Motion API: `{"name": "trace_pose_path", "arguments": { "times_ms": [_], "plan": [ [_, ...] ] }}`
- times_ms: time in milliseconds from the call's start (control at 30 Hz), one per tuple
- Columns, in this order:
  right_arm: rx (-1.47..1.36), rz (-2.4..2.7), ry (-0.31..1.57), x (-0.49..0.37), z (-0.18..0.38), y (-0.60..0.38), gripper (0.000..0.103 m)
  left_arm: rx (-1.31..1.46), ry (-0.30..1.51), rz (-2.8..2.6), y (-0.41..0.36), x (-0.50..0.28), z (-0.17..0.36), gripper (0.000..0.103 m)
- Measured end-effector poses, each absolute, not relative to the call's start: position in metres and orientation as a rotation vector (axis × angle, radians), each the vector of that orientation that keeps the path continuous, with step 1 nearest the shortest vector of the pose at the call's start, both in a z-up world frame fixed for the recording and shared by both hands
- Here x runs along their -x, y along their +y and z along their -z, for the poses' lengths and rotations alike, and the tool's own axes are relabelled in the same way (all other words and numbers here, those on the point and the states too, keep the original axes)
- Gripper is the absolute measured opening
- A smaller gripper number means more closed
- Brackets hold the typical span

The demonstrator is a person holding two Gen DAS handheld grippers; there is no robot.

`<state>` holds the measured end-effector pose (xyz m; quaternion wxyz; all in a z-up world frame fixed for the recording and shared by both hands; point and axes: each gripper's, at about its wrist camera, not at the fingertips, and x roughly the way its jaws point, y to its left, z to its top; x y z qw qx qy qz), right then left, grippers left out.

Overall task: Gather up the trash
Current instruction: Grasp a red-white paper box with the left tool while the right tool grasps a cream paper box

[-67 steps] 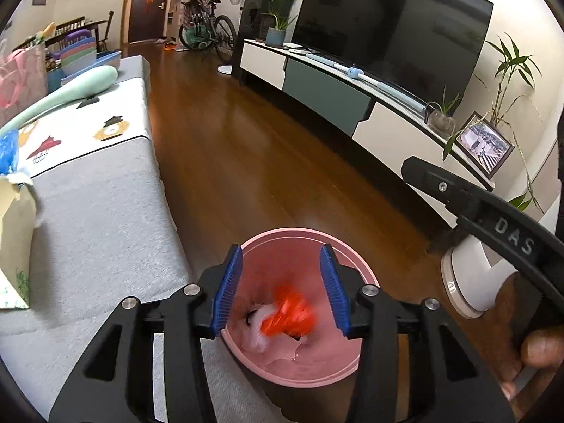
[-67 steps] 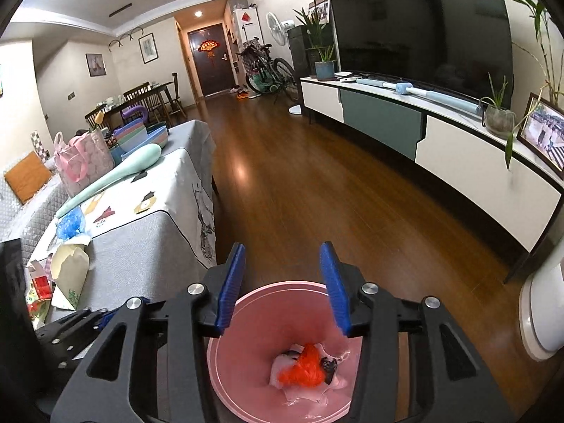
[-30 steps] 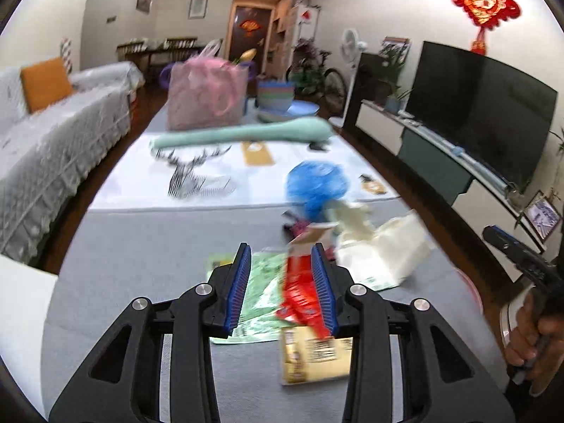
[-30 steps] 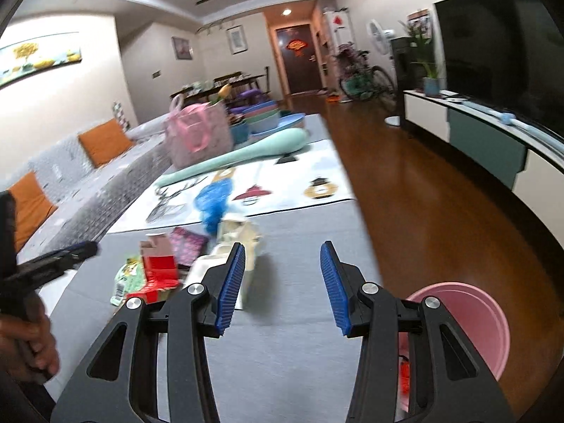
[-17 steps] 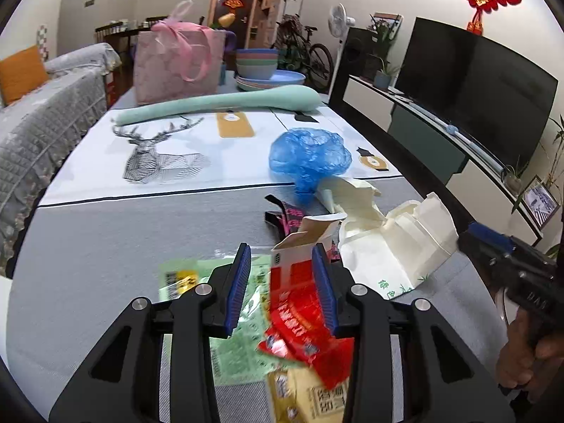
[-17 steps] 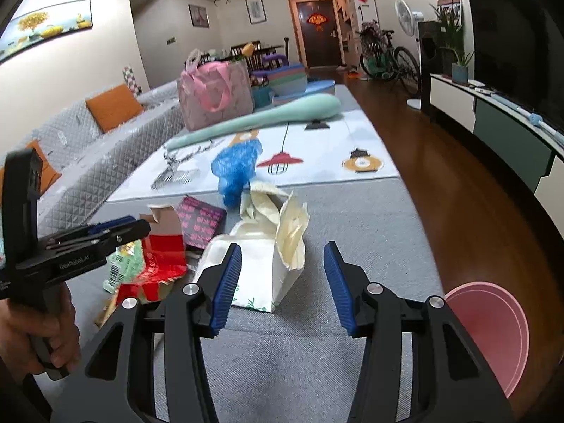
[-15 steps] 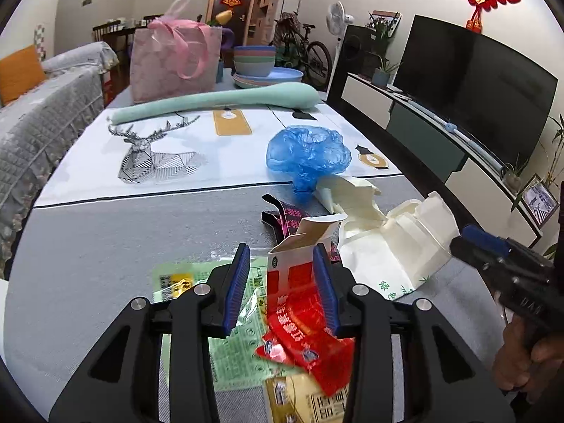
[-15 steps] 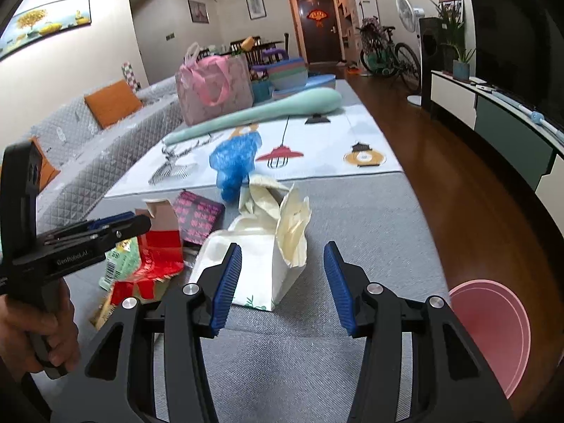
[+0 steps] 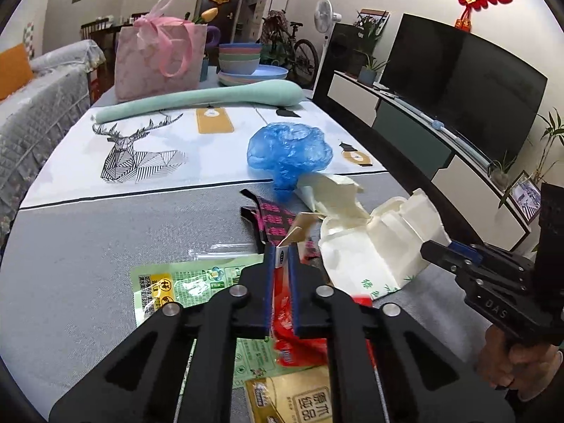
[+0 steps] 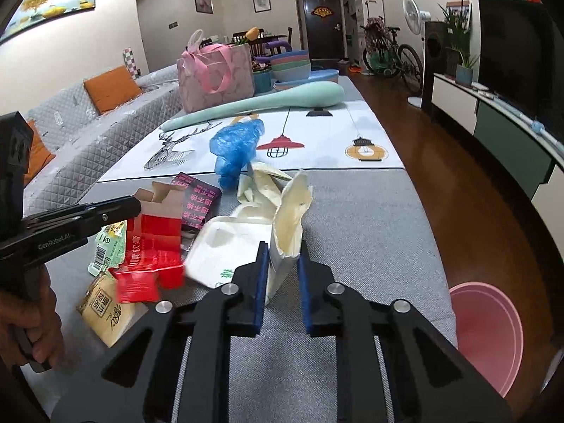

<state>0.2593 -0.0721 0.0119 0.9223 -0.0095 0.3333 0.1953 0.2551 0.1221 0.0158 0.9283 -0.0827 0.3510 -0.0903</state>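
Grasp step: left gripper [image 9: 282,268] clamped on red box [image 10: 155,243], lower centre; right gripper [image 10: 281,268] pinched on cream carton [image 10: 287,218]; both to be lifted, carried to pink bin [image 10: 486,331] lower right

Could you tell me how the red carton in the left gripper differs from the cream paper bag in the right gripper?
The red carton is glossy red with a brown flap; the cream paper bag is plain cream with small green print. The carton is flattened; the bag is bulkier, its torn mouth gaping. The left gripper pinches the carton almost closed; the right gripper stands wider around the bag. Both are trash among the table litter.
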Motion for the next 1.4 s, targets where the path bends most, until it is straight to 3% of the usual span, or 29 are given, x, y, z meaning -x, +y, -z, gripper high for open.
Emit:
{"name": "trace_pose_path", "arguments": {
  "times_ms": [667, 1400],
  "plan": [
    [-0.039, -0.380, 0.523, -0.220, -0.052, -0.105, 0.010, 0.177, 0.583, 0.111, 0.135, -0.214, -0.053, 0.005],
    [-0.062, -0.335, 0.475, -0.195, -0.066, -0.140, 0.010, 0.168, 0.559, 0.055, 0.115, -0.180, -0.047, 0.005]
  ]
}}
